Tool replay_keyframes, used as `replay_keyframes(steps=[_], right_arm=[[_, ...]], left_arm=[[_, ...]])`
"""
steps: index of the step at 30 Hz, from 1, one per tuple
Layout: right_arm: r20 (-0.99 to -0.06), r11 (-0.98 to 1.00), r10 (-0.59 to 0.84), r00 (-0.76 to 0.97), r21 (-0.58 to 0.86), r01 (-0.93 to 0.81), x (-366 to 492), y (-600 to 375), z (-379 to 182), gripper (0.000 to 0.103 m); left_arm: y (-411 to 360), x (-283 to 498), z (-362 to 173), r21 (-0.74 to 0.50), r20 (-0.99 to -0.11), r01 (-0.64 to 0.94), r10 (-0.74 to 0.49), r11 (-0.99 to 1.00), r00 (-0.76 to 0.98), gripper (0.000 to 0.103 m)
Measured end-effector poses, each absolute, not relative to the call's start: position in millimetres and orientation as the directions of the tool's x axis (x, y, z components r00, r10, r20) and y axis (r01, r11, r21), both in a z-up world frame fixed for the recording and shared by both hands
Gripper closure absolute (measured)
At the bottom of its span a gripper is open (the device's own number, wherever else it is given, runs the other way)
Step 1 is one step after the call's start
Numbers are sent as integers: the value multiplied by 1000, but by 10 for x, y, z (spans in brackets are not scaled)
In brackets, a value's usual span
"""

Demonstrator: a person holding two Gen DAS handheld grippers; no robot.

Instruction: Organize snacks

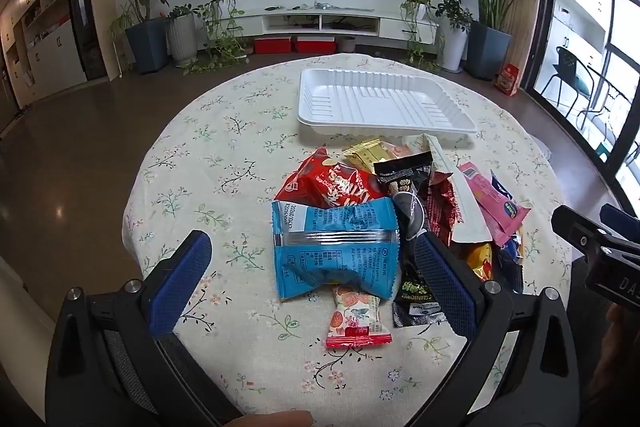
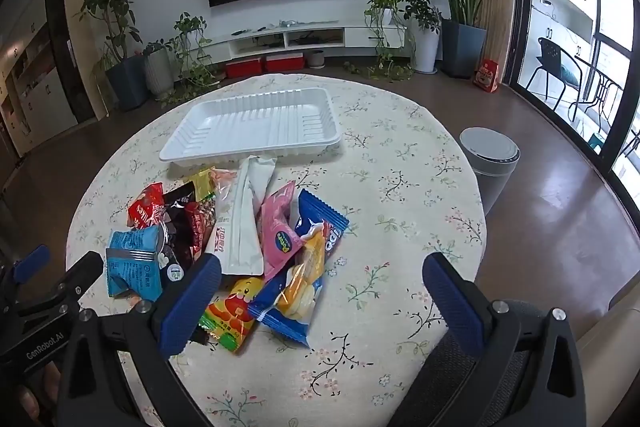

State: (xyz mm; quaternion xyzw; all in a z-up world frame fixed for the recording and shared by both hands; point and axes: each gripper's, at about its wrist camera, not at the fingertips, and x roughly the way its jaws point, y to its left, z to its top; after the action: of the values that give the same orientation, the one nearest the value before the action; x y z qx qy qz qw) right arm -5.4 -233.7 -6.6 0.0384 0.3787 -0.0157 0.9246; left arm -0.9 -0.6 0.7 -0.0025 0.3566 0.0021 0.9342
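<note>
A heap of snack packets lies on a round table with a floral cloth (image 1: 224, 155). An empty white tray (image 1: 380, 99) (image 2: 256, 123) sits just behind the heap. In the left wrist view my left gripper (image 1: 316, 251) hangs open over a light blue packet (image 1: 332, 247), with a red packet (image 1: 332, 183) behind it and a small red-and-white candy packet (image 1: 356, 319) in front. In the right wrist view my right gripper (image 2: 324, 275) is open above a dark blue packet (image 2: 304, 267), a pink packet (image 2: 280, 227) and a long white pouch (image 2: 244, 223). Neither gripper touches anything.
A grey cylindrical bin (image 2: 490, 163) stands on the floor past the table's right edge. The other gripper shows at the right edge (image 1: 600, 247) of the left view and at the left edge (image 2: 40, 291) of the right view. Potted plants, a TV and a low cabinet line the far wall.
</note>
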Motion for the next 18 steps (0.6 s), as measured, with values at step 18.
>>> replay_keyframes(steps=[18], right_arm=[[-707, 998, -10, 707, 38, 52, -45, -2285, -58, 0]], left_arm=[[-13, -13, -43, -4, -675, -5, 1, 1000, 738, 0]])
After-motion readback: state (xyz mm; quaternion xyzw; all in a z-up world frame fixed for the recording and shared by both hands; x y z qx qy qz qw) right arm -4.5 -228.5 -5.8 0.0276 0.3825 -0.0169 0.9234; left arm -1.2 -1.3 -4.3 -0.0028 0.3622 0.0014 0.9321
